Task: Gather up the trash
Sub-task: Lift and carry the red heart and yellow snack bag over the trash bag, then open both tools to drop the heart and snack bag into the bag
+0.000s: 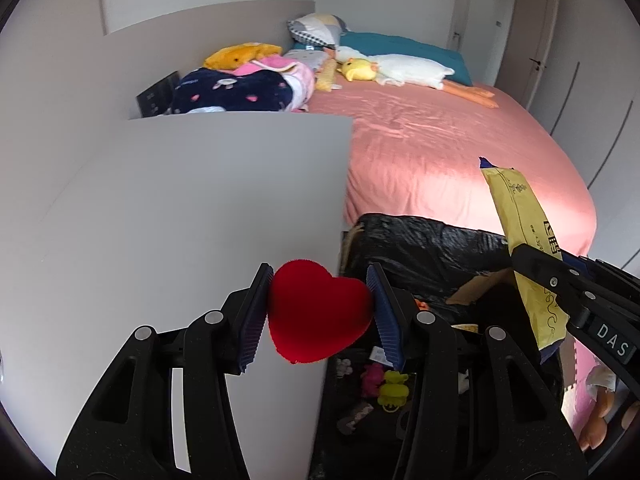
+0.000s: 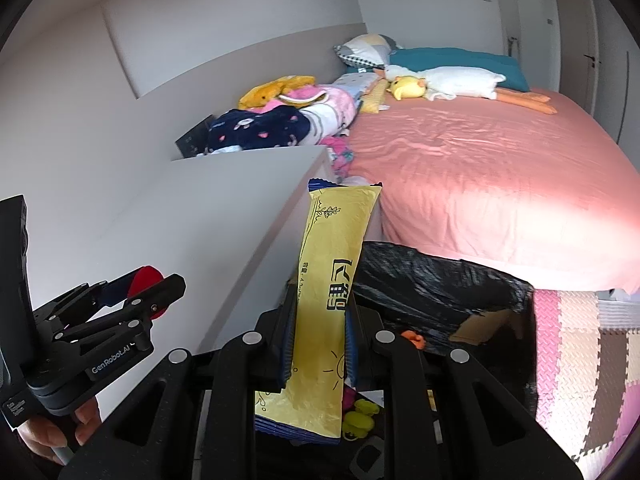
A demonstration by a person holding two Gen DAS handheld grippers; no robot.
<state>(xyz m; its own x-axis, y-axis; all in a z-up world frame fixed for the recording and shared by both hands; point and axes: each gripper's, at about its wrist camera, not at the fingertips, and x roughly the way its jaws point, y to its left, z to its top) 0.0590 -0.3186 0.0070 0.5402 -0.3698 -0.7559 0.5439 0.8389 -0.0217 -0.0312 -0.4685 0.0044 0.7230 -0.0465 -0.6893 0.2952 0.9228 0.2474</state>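
Left gripper clamped on red heart; right gripper pinched on yellow wrapper. Black-lined bin sits just ahead, below both. Advise: centre each item over the opening, then let go, wrapper low to avoid snagging the rim.

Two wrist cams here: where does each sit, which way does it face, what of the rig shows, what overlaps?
Left wrist: on the left tool, facing forward and down over the bin toward the bed; its fingers clamp a red heart; the right tool shows at the right.
Right wrist: on the right tool, same heading; its fingers clamp a yellow wrapper; the left tool and a hand show at the left.
Shared: bed, bin, white ledge, heart, wrapper.
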